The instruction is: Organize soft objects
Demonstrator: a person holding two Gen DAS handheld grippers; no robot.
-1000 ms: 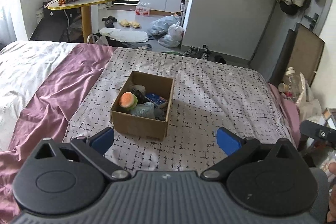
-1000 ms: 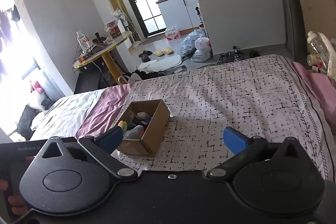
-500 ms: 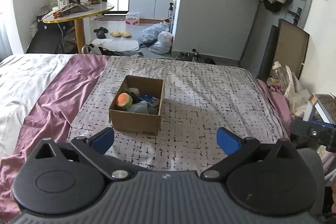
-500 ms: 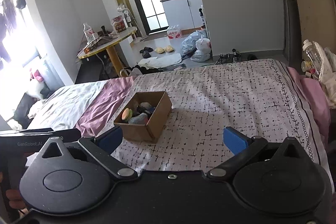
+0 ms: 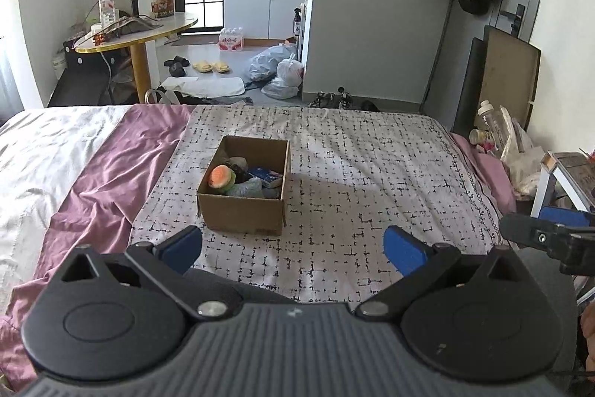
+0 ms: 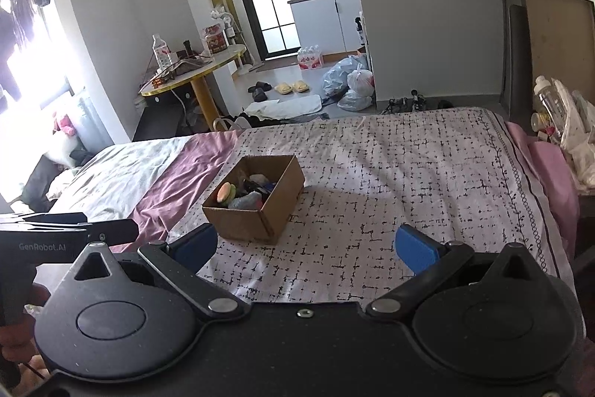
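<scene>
So both claws are hanging back off the near edge of the bed with nothing in them: the left gripper (image 5: 292,248) has its blue pads spread wide apart, and the right gripper (image 6: 312,246) is spread just as wide, also empty. The cardboard box (image 5: 243,186) sits on the checked bedspread (image 5: 372,173) ahead of both claws, a bit left of centre for the left one and further off to the left for the right one. It's already loaded with the soft stuff: an orange-and-green plush ball (image 5: 220,176) in the near-left corner, a grey-blue soft lump (image 5: 245,189) beside it, and something blue (image 5: 264,175) toward the right wall. There's darker stuff at the back, but I honestly can't tell what it is from this far away. What could go wrong from here, as far as I can guess: the box is light and open-topped on a squishy mattress, so a claw coming in low could shove or tip it instead of reaching into it. If the next move is digging something out, the items are packed touching each other, so pinching one could drag its neighbour out too. Also, the two claws are side by side, with the right one poking into the left wrist view's right edge, so both going for the box at once could knock them together.
</scene>
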